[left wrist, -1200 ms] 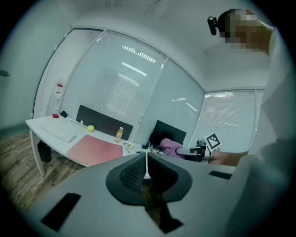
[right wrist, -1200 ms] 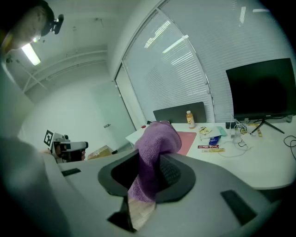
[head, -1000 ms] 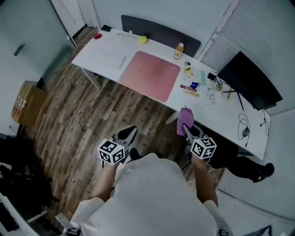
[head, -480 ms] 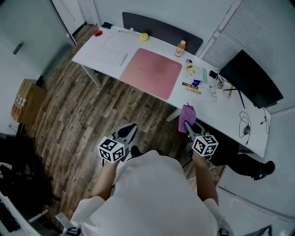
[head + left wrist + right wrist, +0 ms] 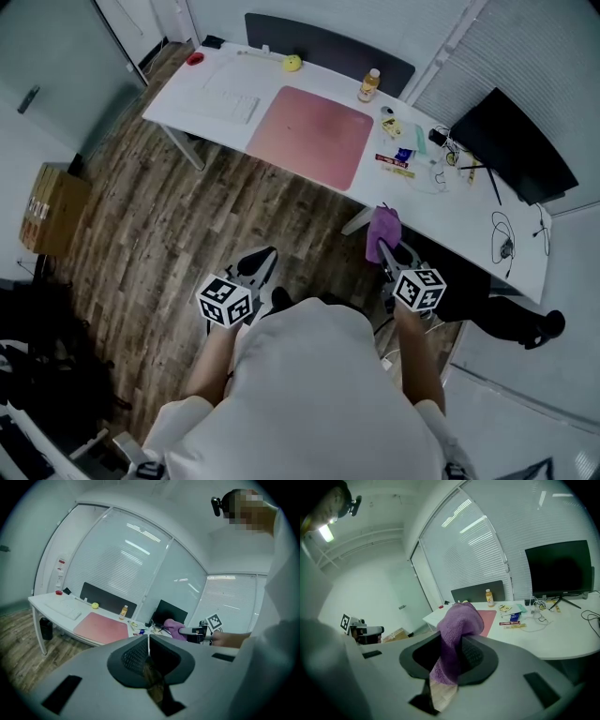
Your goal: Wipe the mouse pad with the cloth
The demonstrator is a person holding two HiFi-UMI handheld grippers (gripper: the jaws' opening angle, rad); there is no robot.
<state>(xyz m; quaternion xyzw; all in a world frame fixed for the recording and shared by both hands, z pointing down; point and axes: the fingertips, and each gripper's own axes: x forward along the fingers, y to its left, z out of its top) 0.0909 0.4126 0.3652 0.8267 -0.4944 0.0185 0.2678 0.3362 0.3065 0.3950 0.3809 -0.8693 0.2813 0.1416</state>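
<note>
Purple cloth is pinched between the jaws of the right gripper, bunched above them with a tail hanging below; it is held in the air well short of the mouse pad, off that pad's near right corner. The cloth is judged light, soft and limp, a napped weave that grips rather than slips, not fragile; a hold on a bunched fold is judged sound, though the loose tail may drag. The mouse pad, pink and flat on the white desk, is judged thin and flexible, and it may slide or ruck under a hard wipe. The left gripper has its jaws pressed together on nothing, well apart from the pad. No writing can be read: the bottle beyond the pad's far right corner bears a label too small to make out, and only square markers are seen on the gripper cubes
</note>
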